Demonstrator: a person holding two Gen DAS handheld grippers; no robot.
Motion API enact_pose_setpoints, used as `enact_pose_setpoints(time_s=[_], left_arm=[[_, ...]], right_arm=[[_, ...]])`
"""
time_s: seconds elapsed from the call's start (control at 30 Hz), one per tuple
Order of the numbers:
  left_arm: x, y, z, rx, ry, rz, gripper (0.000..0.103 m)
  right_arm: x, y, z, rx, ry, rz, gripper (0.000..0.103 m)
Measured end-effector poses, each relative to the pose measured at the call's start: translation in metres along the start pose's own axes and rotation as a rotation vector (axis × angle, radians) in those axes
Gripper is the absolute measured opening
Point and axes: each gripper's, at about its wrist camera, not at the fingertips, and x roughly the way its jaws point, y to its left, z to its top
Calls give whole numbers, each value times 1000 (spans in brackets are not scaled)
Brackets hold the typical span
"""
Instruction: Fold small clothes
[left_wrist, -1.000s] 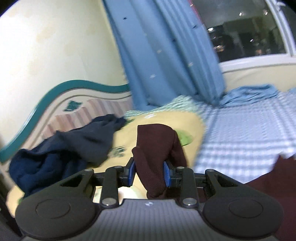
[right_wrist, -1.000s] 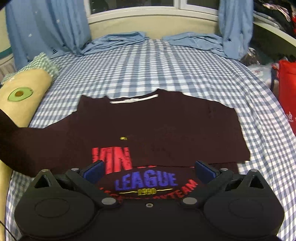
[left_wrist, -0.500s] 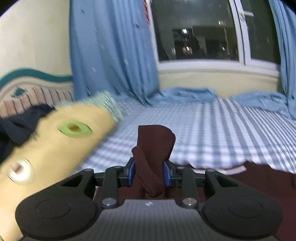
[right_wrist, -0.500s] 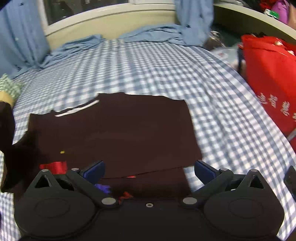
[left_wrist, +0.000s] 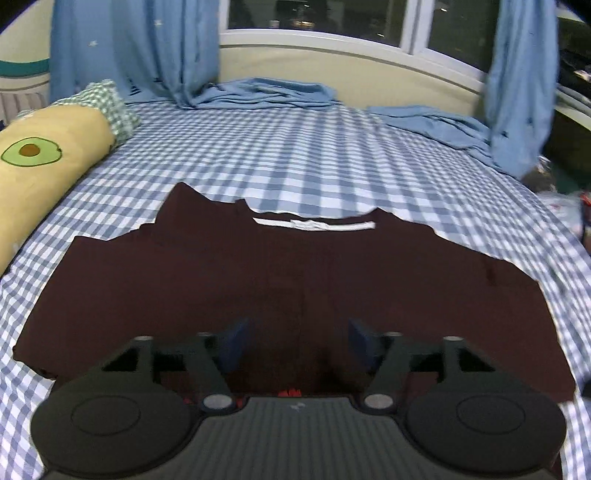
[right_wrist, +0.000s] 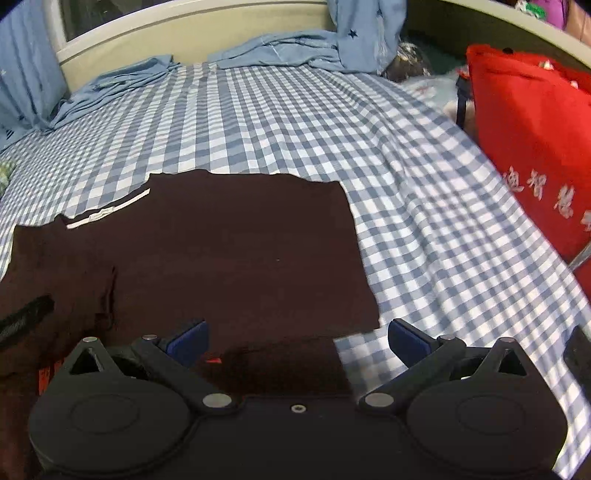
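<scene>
L gripper (left_wrist: 299, 345): jaws opening, blue pads apart w/ nothing clamped btwn them; only the flat shirt (left_wrist: 280, 280) lies under the gap. It points down over the shirt's near part. R gripper (right_wrist: 297, 345): jaws wide apart, holding nothing; L pad over the shirt, R pad over bare sheet, just past the shirt's near R corner.

Shirt: dark maroon, lying flat on the bed (left_wrist: 332, 158) near its front edge, about mid-width. Both sides look folded in over the body, so the outline is roughly a rectangle; the L side is bumpier, w/ a loose fold edge showing in the R wrist view. A bit of red print peeks out at the near edge, right by the L gripper's body. Collar w/ white tape (left_wrist: 314, 224) is at the shirt's far edge, pointing toward the window. The R edge runs straight and the near R corner is stepped, a lower layer sticking out a little.

Beyond the shirt: bare blue-white check sheet. At the bed's L edge, a yellow pillow (left_wrist: 40, 173) w/ avocado print, apart from the shirt. Off the bed's R edge, a red bag (right_wrist: 532, 147) w/ white characters. At the far edge, blue curtains (left_wrist: 136, 48) hang down & bunch on the sheet below the window (left_wrist: 317, 18).
</scene>
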Motion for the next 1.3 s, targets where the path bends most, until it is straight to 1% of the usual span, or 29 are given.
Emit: enact_pose_setpoints(time_s=[0.07, 0.13, 0.2, 0.3, 0.33, 0.4, 0.43, 0.47, 0.53, 0.6, 0.63, 0.67, 0.7, 0.73, 0.77, 0.8, 0.83, 0.87, 0.9, 0.93, 1.03, 1.1, 1.13, 1.17, 1.23, 1.27, 1.3], left_arm=[[-13, 6, -4, 2, 1, -10, 82], [-23, 16, -4, 7, -2, 1, 87], [-33, 35, -2, -6, -1, 40, 94], [-40, 74, 7, -63, 11, 118, 102], [-39, 93, 7, -87, 23, 147, 102], [-33, 129, 12, -107, 60, 150, 102], [-30, 148, 14, -125, 80, 147, 102], [-27, 169, 14, -153, 97, 150, 102], [-22, 204, 12, -206, 109, 166, 102], [-15, 232, 10, -233, 128, 186, 102], [-11, 243, 9, -240, 133, 197, 101], [-5, 254, 8, -252, 144, 197, 97], [1, 262, 7, -269, 164, 181, 91], [7, 269, 6, -290, 185, 153, 86], [12, 276, 5, -314, 201, 116, 72], [15, 279, 4, -335, 217, 76, 48], [18, 283, 3, -355, 234, 28, 33], [18, 285, 0, -371, 239, -8, 21], [16, 287, -2, -375, 227, -16, 15], [14, 287, -2, -360, 219, -4, 12], [9, 285, -5, -326, 203, 61, 11], [11, 285, -8, -324, 218, 97, 11], [15, 285, -10, -316, 238, 112, 11], [17, 284, -10, -306, 251, 118, 12], [18, 282, -8, -286, 249, 138, 20], [17, 281, -6, -278, 245, 160, 31], [17, 281, -4, -273, 239, 174, 45]], right_arm=[[11, 6, 2, 49, 19, 22, 102], [21, 17, 4, 79, 29, 74, 102], [29, 32, 4, 88, 26, 148, 102], [45, 63, 5, 71, 39, 296, 99], [51, 73, 6, 67, 52, 332, 96], [62, 91, 5, 82, 65, 415, 90], [67, 98, 5, 94, 72, 440, 85], [73, 106, 4, 104, 87, 456, 77], [83, 121, 4, 111, 119, 465, 68], [91, 131, 2, 114, 128, 470, 58], [94, 135, 2, 116, 134, 466, 45], [98, 139, 1, 117, 146, 456, 28], [100, 141, 0, 119, 156, 447, 18], [101, 143, -1, 123, 159, 446, 8], [98, 142, -2, 124, 149, 446, 5], [93, 140, -4, 127, 134, 458, 3], [87, 137, -4, 129, 124, 468, 0], [80, 135, -5, 130, 117, 474, 0], [73, 132, -6, 132, 114, 476, 0], [68, 130, -8, 137, 115, 474, 0], [62, 125, -19, 121, 118, 430, 0], [69, 121, -26, 134, 148, 402, 0], [74, 118, -29, 148, 165, 394, 0], [75, 117, -32, 147, 168, 388, 0], [73, 116, -33, 125, 153, 380, 0], [70, 115, -32, 117, 143, 386, 4], [67, 116, -30, 106, 131, 393, 9]])
